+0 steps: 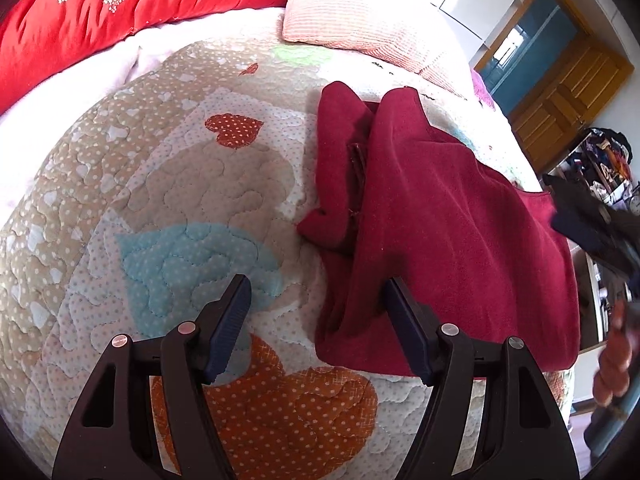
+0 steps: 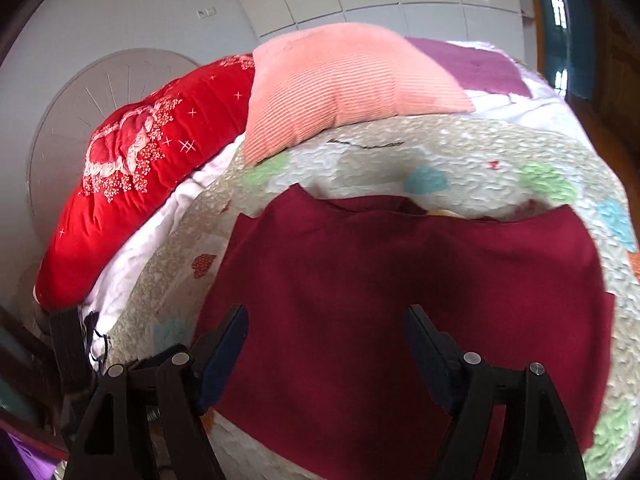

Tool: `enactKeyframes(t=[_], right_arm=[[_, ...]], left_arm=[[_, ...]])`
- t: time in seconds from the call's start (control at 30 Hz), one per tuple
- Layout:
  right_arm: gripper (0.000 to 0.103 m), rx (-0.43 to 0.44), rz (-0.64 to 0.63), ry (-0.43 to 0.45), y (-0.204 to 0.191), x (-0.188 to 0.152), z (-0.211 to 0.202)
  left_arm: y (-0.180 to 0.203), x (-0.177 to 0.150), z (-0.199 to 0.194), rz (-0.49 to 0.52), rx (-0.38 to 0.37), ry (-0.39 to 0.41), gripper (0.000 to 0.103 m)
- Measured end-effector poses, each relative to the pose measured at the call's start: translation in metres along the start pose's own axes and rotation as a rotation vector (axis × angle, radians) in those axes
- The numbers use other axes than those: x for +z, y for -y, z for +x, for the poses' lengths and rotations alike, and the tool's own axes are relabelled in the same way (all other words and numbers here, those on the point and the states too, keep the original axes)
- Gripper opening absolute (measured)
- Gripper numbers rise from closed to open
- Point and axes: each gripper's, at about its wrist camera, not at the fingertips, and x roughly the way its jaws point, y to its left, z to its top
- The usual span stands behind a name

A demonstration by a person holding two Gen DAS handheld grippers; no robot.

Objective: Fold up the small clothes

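**Maroon garment on the quilted bed**

Black left gripper (image 1: 318, 300) stands wide open and empty over the quilt (image 1: 180, 184), its right finger at the maroon garment's (image 1: 440, 216) near edge. Right gripper (image 2: 326, 336), likewise wide open, holds nothing above the garment. Beyond lie a pink pillow (image 2: 344, 80) and red duvet (image 2: 132, 184). Only the left view shows the folded sleeve side; only the right shows the headboard wall.

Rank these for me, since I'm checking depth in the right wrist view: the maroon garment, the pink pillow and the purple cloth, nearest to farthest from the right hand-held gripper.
1. Maroon garment: spread on the quilt directly under the open right hand-held gripper.
2. Pink pillow: beyond the garment, toward the head of the bed.
3. Purple cloth: behind the pillow, upper right.
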Motion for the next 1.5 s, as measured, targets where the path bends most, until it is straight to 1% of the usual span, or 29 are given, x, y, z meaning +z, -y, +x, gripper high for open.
enactKeyframes(t=[0.1,0.2,0.33,0.43,0.47,0.53,0.6,0.63,0.67,0.7,0.73,0.77,0.8,0.83,0.87,0.93,1.0,1.07,1.1,1.13,1.17,1.2,1.23,1.27,1.3,1.37,1.4,1.5], right_arm=[[0.077,-0.03,-0.04,-0.039,-0.017,0.02,0.039],[0.077,-0.051,-0.07,-0.131,-0.033,0.036,0.077],[0.077,-0.05,-0.1,-0.176,-0.055,0.051,0.109],[0.078,-0.045,-0.147,-0.248,-0.072,0.053,0.132],[0.082,-0.042,-0.164,-0.281,-0.078,0.052,0.141],[0.089,-0.079,-0.205,-0.303,-0.087,0.051,0.152],[0.089,-0.108,-0.25,-0.309,-0.094,0.05,0.158],[0.087,-0.124,-0.271,-0.299,-0.097,0.048,0.159],[0.074,-0.156,-0.297,-0.284,-0.097,0.045,0.16],[0.063,-0.21,-0.336,-0.267,-0.098,0.041,0.16],[0.05,-0.223,-0.364,-0.248,-0.097,0.038,0.158],[0.04,-0.201,-0.361,-0.226,-0.095,0.036,0.151],[0.033,-0.175,-0.351,-0.214,-0.091,0.037,0.144],[0.023,-0.148,-0.331,-0.197,-0.086,0.037,0.135],[0.018,-0.116,-0.297,-0.171,-0.08,0.039,0.122],[0.016,-0.054,-0.255,-0.119,-0.069,0.042,0.096],[0.015,0.0,-0.224,-0.07,-0.06,0.041,0.068],[0.014,0.045,-0.184,-0.031,-0.047,0.039,0.042],[0.014,0.065,-0.166,-0.012,-0.04,0.038,0.03],[0.014,0.077,-0.154,0.008,-0.035,0.038,0.021],[0.014,0.076,-0.141,0.028,-0.027,0.035,0.01],[0.014,0.069,-0.127,0.045,-0.02,0.033,0.0],[0.013,0.062,-0.114,0.062,-0.012,0.03,-0.009],[0.013,0.062,-0.097,0.082,-0.001,0.027,-0.019],[0.013,0.066,-0.076,0.094,0.012,0.025,-0.03],[0.013,0.055,-0.043,0.117,0.038,0.023,-0.051],[0.013,0.049,-0.03,0.129,0.05,0.022,-0.061],[0.012,0.029,0.009,0.166,0.085,0.017,-0.089]], left_arm=[[-0.003,0.002,0.005,-0.016,-0.019,-0.005,0.073],[-0.008,0.002,0.005,-0.04,-0.048,-0.004,0.076],[-0.007,0.002,0.007,-0.034,-0.05,-0.008,0.078],[-0.01,0.003,0.009,-0.057,-0.069,-0.013,0.078],[-0.012,0.004,0.009,-0.065,-0.079,-0.014,0.078],[-0.014,0.006,0.01,-0.08,-0.095,-0.018,0.078],[-0.016,0.007,0.011,-0.092,-0.103,-0.014,0.078],[-0.016,0.007,0.011,-0.092,-0.104,-0.011,0.079],[-0.016,0.007,0.011,-0.089,-0.104,-0.007,0.08],[-0.015,0.007,0.011,-0.084,-0.106,-0.004,0.082],[-0.014,0.007,0.012,-0.077,-0.107,-0.003,0.084],[-0.012,0.007,0.014,-0.069,-0.106,-0.001,0.085],[-0.01,0.008,0.015,-0.06,-0.102,0.002,0.086],[-0.008,0.007,0.016,-0.052,-0.1,0.006,0.088],[-0.005,0.007,0.016,-0.043,-0.096,0.012,0.089],[0.0,0.006,0.018,-0.018,-0.074,0.026,0.089],[0.005,0.006,0.018,-0.002,-0.065,0.041,0.089],[0.011,0.006,0.017,0.004,-0.082,0.06,0.089],[0.013,0.008,0.018,0.009,-0.106,0.065,0.087],[0.018,0.009,0.017,0.021,-0.154,0.066,0.068],[0.024,0.01,0.017,0.038,-0.21,0.052,0.053],[0.035,0.009,0.016,0.07,-0.253,0.029,0.034],[0.046,0.008,0.013,0.107,-0.258,0.033,0.028],[0.06,0.005,0.006,0.148,-0.252,0.053,0.025],[0.072,0.002,-0.001,0.18,-0.266,0.064,0.022],[0.098,-0.004,-0.011,0.233,-0.301,0.061,0.017],[0.115,-0.008,-0.015,0.27,-0.303,0.06,0.016],[0.16,-0.017,-0.02,0.364,-0.318,0.057,0.016]])
